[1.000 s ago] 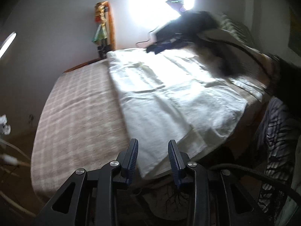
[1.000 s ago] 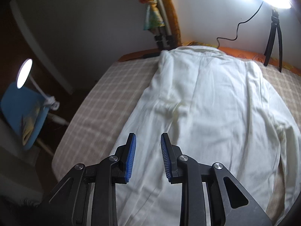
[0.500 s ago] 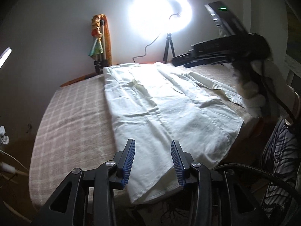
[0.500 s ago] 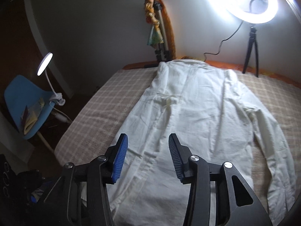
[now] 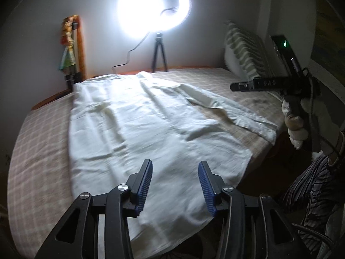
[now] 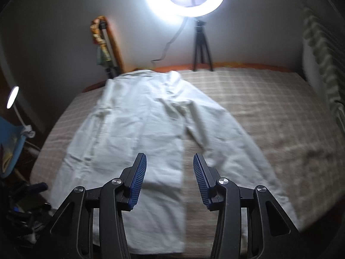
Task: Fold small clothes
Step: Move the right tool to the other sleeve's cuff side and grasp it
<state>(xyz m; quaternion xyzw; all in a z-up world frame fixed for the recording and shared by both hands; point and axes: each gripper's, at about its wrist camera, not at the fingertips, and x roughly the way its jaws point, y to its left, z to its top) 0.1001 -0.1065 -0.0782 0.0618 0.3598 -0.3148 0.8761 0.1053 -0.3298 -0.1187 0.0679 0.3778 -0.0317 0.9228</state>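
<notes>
Left wrist view: the left gripper (image 5: 175, 181), jaws just widened with nothing between, hangs over the white shirt (image 5: 138, 129) spread on the checked bed (image 5: 38, 151). The right gripper (image 5: 254, 85) shows "0A5". Right wrist view: the right gripper (image 6: 170, 177), released, above the shirt (image 6: 138, 133); only here a desk lamp (image 6: 12, 97).

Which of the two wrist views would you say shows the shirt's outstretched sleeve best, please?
The right wrist view: the sleeve runs unbroken from the shoulder to near the bed's front edge, just past the open right gripper. The left wrist view shows the same sleeve off to the side, foreshortened, ending at the bed's edge.
</notes>
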